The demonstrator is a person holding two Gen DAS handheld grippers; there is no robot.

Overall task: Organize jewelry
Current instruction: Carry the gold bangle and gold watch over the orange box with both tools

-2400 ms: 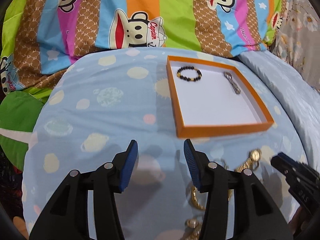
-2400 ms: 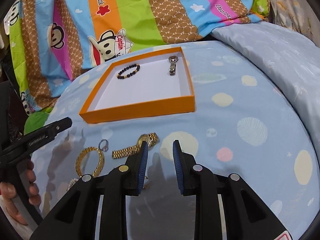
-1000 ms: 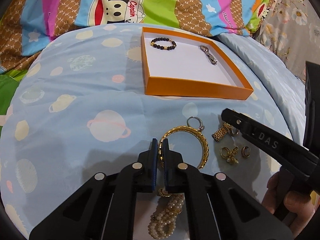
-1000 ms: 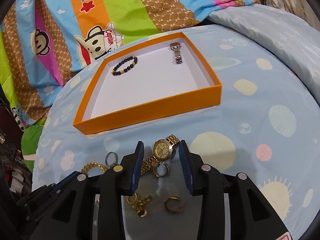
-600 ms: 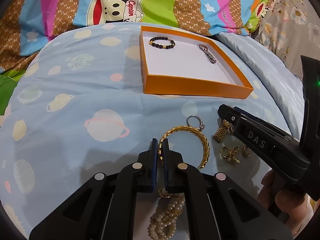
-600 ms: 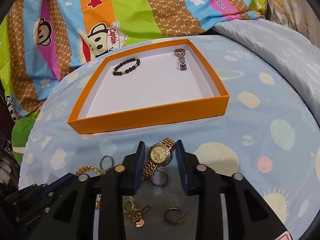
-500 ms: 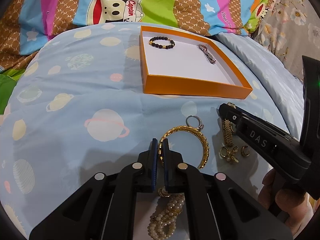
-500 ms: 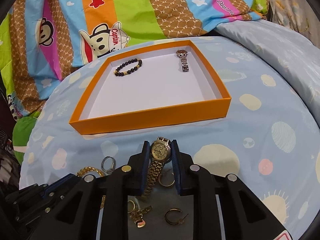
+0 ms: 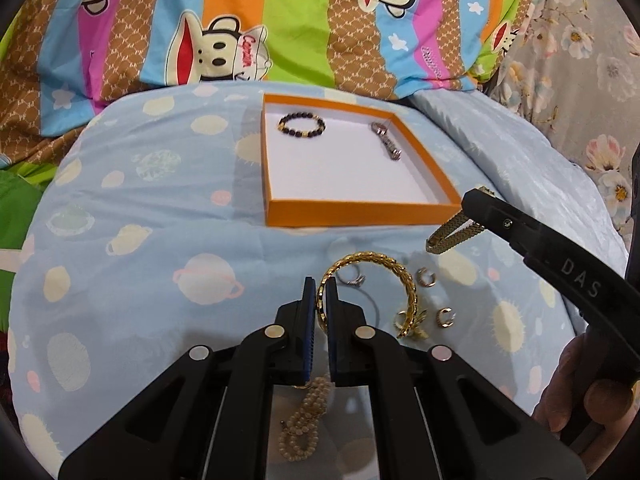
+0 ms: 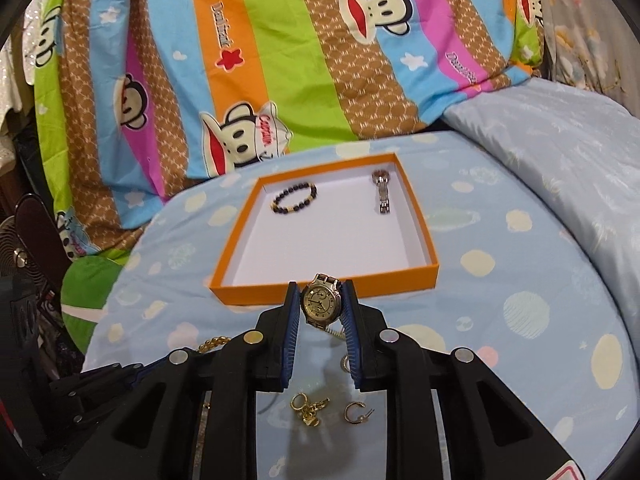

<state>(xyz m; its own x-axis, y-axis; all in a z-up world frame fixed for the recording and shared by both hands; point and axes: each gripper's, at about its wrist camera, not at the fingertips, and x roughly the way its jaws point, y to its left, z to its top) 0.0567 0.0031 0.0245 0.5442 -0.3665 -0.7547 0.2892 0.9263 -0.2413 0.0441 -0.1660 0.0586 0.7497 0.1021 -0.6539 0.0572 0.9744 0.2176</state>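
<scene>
Both claws loaded, tray ahead.
Left claw [image 9: 321, 294] clamped on gold bangle [image 9: 404, 280]; right claw [image 10: 320, 300] clamped on gold watch [image 10: 320, 303], strap hanging below, partly hidden. Orange tray [image 10: 328, 286] lies straight beyond, nearer the right claw; beaded bracelet [image 10: 294, 199] and silver watch [image 10: 383, 192] inside.

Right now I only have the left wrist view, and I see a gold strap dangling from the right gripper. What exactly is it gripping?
Observer: The right gripper is shut on a gold watch. The jaws press the sides of its case, and the dial faces the right wrist camera.
Operator: Is anything between the watch and the orange tray?
Observer: No. In the right wrist view the tray's near wall lies straight ahead of the jaws, with nothing in between.
</scene>
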